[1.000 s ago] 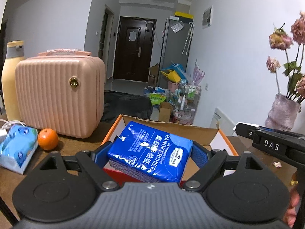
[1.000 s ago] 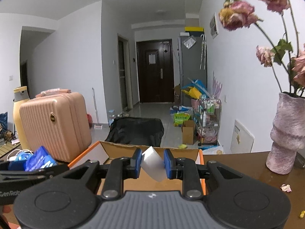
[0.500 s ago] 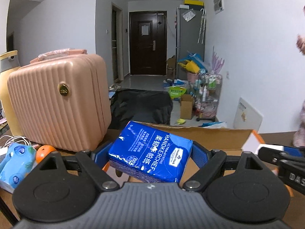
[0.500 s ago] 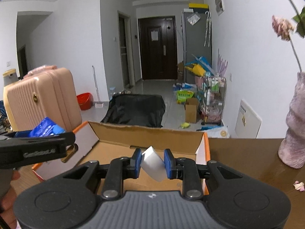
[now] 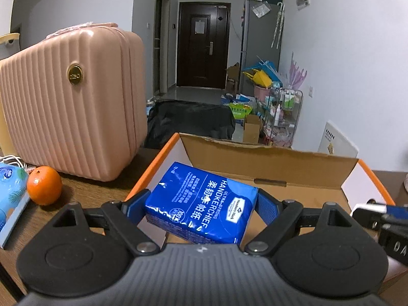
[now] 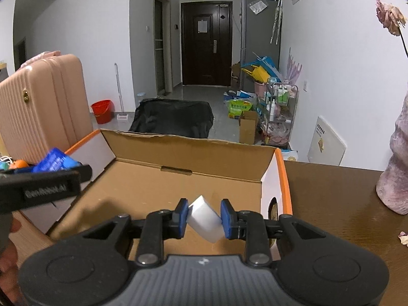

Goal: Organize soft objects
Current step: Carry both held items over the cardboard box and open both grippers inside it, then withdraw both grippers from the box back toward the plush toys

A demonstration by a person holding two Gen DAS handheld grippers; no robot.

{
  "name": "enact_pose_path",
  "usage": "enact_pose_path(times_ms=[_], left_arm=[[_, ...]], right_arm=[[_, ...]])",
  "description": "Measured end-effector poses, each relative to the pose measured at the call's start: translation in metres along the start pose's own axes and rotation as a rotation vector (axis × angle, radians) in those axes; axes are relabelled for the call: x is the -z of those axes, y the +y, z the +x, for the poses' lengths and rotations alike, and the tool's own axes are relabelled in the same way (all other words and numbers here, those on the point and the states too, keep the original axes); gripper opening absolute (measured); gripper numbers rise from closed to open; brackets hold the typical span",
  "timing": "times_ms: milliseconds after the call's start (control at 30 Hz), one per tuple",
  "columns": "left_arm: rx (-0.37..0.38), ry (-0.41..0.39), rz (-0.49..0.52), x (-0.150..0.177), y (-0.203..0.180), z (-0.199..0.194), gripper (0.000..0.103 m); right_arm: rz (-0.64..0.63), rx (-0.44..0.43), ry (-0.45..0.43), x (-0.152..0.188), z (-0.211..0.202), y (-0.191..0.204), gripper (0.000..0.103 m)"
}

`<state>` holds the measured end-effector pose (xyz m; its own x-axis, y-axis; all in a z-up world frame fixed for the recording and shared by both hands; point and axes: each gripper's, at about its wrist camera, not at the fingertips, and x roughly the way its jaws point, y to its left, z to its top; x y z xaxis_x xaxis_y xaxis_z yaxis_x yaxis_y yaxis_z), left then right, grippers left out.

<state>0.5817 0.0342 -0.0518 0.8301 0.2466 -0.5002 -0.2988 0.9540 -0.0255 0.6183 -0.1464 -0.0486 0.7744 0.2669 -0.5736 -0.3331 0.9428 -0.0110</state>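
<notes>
My left gripper [image 5: 201,204] is shut on a blue handkerchief tissue pack [image 5: 204,204] and holds it over the left part of the open cardboard box [image 5: 267,156]. My right gripper [image 6: 204,215] is shut on a small white sponge block [image 6: 204,218], held tilted above the inside of the same box [image 6: 193,150], whose brown floor shows bare. The left gripper and its blue pack [image 6: 54,162] also show at the left of the right wrist view.
A pink ribbed case [image 5: 71,112] stands left of the box. An orange [image 5: 43,189] and a light-blue tissue pack [image 5: 11,193] lie by it. A pink vase [image 6: 395,178] with dried flowers stands on the brown table at right.
Both grippers moved forward and down over the box with their loads. The vase has slid out of the left view to the right.
</notes>
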Motion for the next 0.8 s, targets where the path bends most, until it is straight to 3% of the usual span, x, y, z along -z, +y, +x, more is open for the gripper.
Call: enact_pose_path(times_ms=[33,100,167,267,500,800], left_arm=[[0.003,-0.001,-0.008,-0.001,0.002,0.0,0.088],[0.002,-0.011,-0.014,-0.002,0.005,-0.002,0.091],[-0.002,-0.01,-0.015,-0.002,0.005,-0.003,0.102],[-0.002,-0.007,-0.025,-0.003,0.006,-0.004,0.103],[-0.008,0.011,-0.03,-0.005,0.01,-0.006,0.103],[-0.022,-0.004,-0.035,-0.01,0.022,-0.025,0.103]], right_arm=[[-0.002,0.006,-0.003,0.001,-0.001,0.0,0.031],[-0.001,0.01,-0.002,0.001,-0.001,0.001,0.046],[-0.007,0.02,-0.007,0.001,-0.002,0.002,0.078],[-0.019,0.031,-0.014,0.0,-0.004,0.002,0.098],[-0.019,0.047,-0.016,-0.003,-0.01,-0.001,0.103],[0.029,0.048,-0.104,-0.01,-0.043,-0.013,0.103]])
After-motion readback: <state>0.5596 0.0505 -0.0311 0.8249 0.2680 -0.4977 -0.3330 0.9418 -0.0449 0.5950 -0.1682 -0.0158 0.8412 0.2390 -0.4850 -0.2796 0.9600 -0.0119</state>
